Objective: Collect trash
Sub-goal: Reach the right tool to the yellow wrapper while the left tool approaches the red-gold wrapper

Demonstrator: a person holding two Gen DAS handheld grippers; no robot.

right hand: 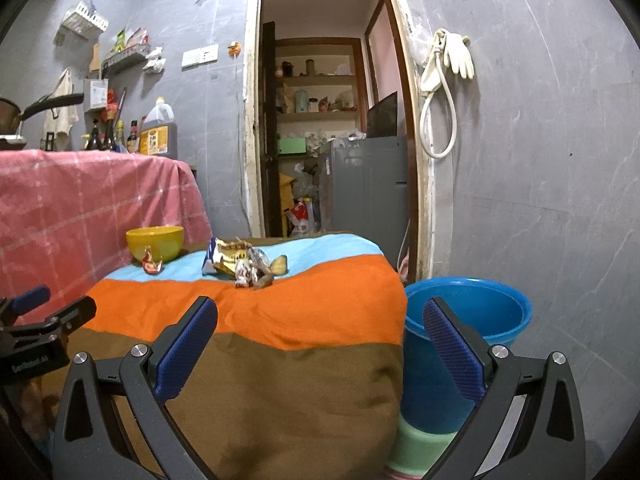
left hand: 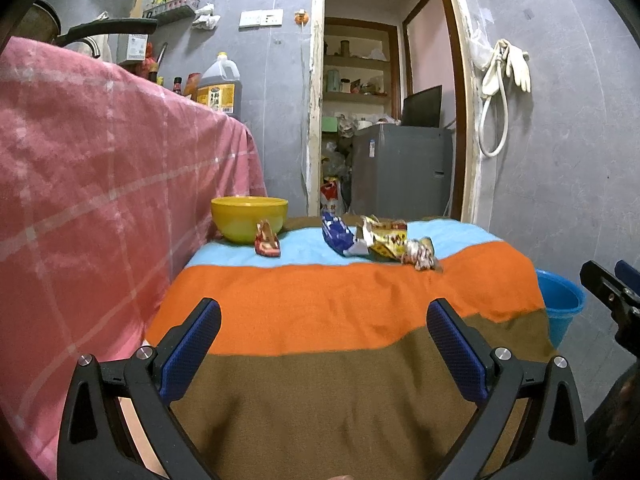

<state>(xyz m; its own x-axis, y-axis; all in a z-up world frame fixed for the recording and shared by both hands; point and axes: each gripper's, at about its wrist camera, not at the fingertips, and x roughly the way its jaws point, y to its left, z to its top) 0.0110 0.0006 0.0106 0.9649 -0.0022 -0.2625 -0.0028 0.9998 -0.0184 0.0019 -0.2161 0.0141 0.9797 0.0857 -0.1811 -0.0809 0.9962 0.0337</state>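
Both tongs empty and spread wide: left gripper (left hand: 324,320) and right gripper (right hand: 320,318) hang over the near brown band of the striped brown-orange-blue cloth-covered table (left hand: 320,296); nothing touched yet.

Trash sits at the far end on the blue stripe: small crumpled red foil wrapper (left hand: 267,243) just in front of the round yellow plastic bowl (left hand: 249,216); to its right a heap of crumpled blue, yellow and silver snack wrappers (left hand: 380,242), pieces touching each other.

Handling, my read: weightless, crinkly, slick foil; springs back, slips from a shallow pinch; bite a raised fold or twisted end, not a flat face; heap may lift as a clump or shed pieces.

Likely target: round blue plastic bucket (right hand: 468,320) on the floor just right of the table.

Obstacles: bowl close to the red wrapper; soft cloth may snag on fingertips; pink checked cloth (left hand: 100,180) walls the left side.
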